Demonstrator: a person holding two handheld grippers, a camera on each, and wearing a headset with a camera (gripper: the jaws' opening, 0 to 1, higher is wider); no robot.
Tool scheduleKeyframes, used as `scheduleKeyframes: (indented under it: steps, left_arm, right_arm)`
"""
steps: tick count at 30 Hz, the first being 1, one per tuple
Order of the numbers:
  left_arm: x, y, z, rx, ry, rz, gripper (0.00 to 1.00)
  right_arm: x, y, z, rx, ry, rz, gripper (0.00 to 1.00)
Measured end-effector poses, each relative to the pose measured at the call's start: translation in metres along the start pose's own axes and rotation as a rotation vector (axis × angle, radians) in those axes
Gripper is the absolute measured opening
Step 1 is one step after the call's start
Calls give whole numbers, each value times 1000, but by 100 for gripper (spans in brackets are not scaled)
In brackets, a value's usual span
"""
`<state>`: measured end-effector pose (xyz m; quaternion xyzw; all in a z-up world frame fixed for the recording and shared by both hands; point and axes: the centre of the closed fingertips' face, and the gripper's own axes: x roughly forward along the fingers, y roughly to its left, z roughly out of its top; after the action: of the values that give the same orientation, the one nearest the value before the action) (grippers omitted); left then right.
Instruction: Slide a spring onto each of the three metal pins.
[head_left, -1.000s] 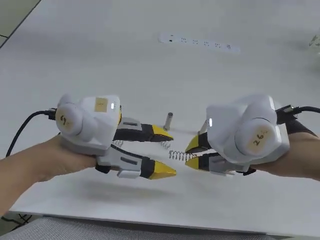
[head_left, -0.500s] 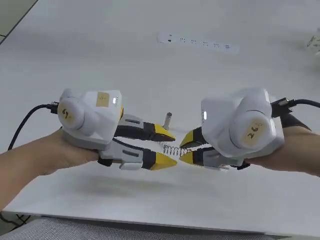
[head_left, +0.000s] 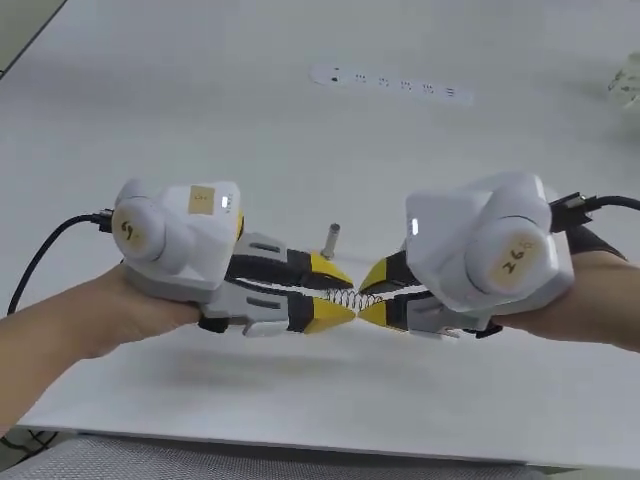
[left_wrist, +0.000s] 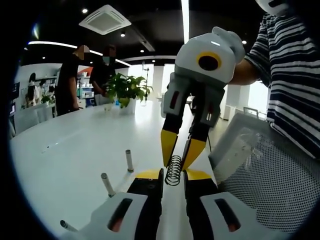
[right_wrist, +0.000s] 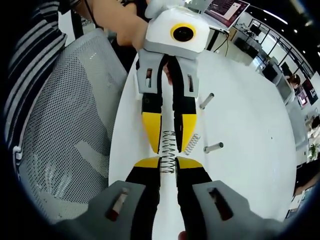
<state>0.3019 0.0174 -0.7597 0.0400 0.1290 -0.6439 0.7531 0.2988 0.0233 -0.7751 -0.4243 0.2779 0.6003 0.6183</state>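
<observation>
A short metal spring (head_left: 347, 293) hangs level above the white table (head_left: 300, 150), gripped at both ends. My left gripper (head_left: 342, 294) is shut on its left end, my right gripper (head_left: 366, 296) on its right end, yellow tips almost touching. In the left gripper view my jaws (left_wrist: 173, 176) pinch the spring (left_wrist: 173, 169) and the right gripper (left_wrist: 177, 164) comes down from above. One pin (head_left: 328, 238) stands just behind the tips. Three pins (left_wrist: 129, 161) (left_wrist: 107, 184) (left_wrist: 67, 226) stand on the table. A second spring (right_wrist: 192, 143) lies near two pins (right_wrist: 213, 147) (right_wrist: 206, 100).
A white power strip (head_left: 390, 83) lies at the table's far side. A grey mesh chair (right_wrist: 60, 125) stands at the near table edge. People (left_wrist: 75, 75) and a potted plant (left_wrist: 127, 87) are far across the room.
My left gripper has moved right toward the right gripper and its jaws have closed from wide open onto the free end of the spring. The right gripper kept its hold.
</observation>
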Motion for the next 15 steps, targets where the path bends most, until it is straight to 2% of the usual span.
scheduleKeyframes:
  steps: [4,15]
  left_arm:
    - [-1,-1,-1,3,4,-1,10]
    - [-1,-2,1,2,-8,-2,8]
  right_arm:
    - [0,1,0,-4,1,4,13]
    - [-2,1,1,-3,-6,2,13]
